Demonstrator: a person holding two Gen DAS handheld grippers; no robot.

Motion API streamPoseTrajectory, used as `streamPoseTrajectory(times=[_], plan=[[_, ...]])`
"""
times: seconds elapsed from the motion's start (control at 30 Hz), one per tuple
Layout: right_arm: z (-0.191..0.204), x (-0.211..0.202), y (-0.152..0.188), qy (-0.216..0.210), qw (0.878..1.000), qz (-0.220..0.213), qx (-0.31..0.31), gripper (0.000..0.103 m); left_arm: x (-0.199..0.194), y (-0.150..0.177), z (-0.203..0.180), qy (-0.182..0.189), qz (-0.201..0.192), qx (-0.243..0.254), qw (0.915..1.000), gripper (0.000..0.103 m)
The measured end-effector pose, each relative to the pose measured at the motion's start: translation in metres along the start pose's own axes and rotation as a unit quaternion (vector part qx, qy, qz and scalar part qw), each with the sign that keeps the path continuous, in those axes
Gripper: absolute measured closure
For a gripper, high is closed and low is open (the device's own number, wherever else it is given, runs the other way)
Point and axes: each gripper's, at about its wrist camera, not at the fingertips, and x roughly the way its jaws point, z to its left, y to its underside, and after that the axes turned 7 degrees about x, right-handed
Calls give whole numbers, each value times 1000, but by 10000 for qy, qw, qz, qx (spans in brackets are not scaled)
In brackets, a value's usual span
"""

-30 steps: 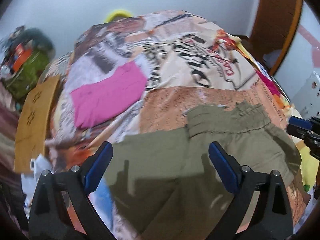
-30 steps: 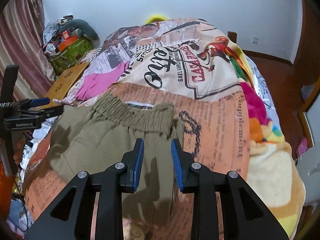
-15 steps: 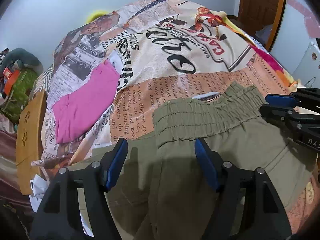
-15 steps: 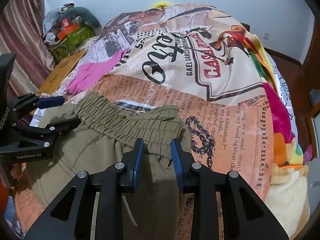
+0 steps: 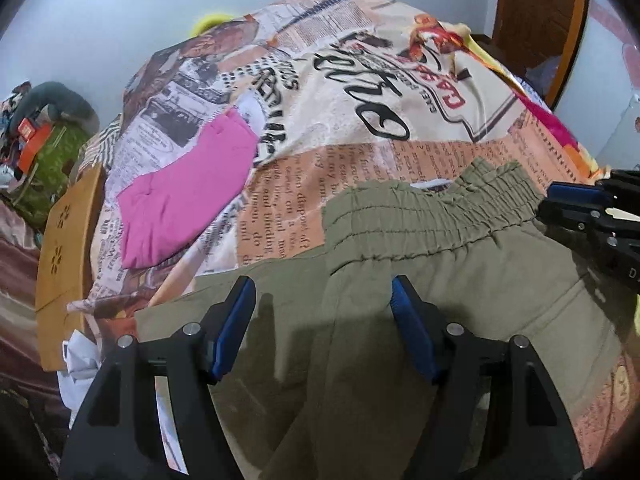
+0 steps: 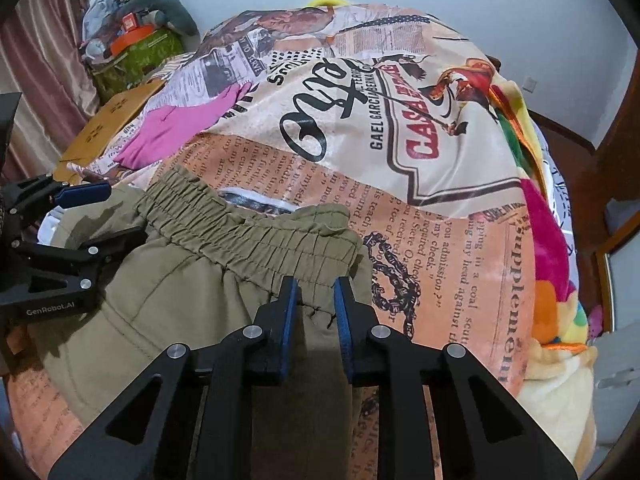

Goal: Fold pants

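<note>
The left gripper (image 5: 323, 300) hangs with its jaws spread wide, blue pads well apart, over the olive pants (image 5: 400, 320), gripping nothing; the fabric below them lies smooth, and whether the pads touch it cannot be told. The right gripper (image 6: 315, 300) has its jaws drawn close with a narrow gap between the pads, poised just below the elastic waistband (image 6: 248, 236) at the pants' right side; a small pucker of cloth shows between the tips, but whether they actually pinch it cannot be told. The pants lie flat on the near end of the bed, waistband away from the grippers, on a newspaper-print blanket (image 6: 400, 120). Farther up the blanket on the left lies a pink garment (image 5: 184, 196). Beyond the bed's left edge stand a cardboard box (image 5: 64, 248) and a green bag (image 6: 132, 56) piled with things.
</note>
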Motion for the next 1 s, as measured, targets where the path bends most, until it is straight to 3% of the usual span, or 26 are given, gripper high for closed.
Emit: streamPoseTrajectory(times=[0.13,0.23,0.3,0.47,0.67,1.0], plan=[[3,-23,1,-29,9997,-222,-16,86,-28,7,21,-65,-297,-298,9991,31],[5,-38,2,14,9994,-341,-16,84,-44,12,41,-87,-437,-576,9973,22],[6,-45,3,38,9992,-409,7,78,-54,17,56,-77,-529,-781,9955,19],[9,-64,7,102,9974,-707,-7,51,-66,34,82,-210,-596,-1080,9921,12],[-1,-59,15,154,9973,-682,239,36,-48,59,98,-84,-273,-1378,9900,10],[-30,-14,29,-241,9952,9,945,36,1,80,98,520,418,-1611,9847,10]])
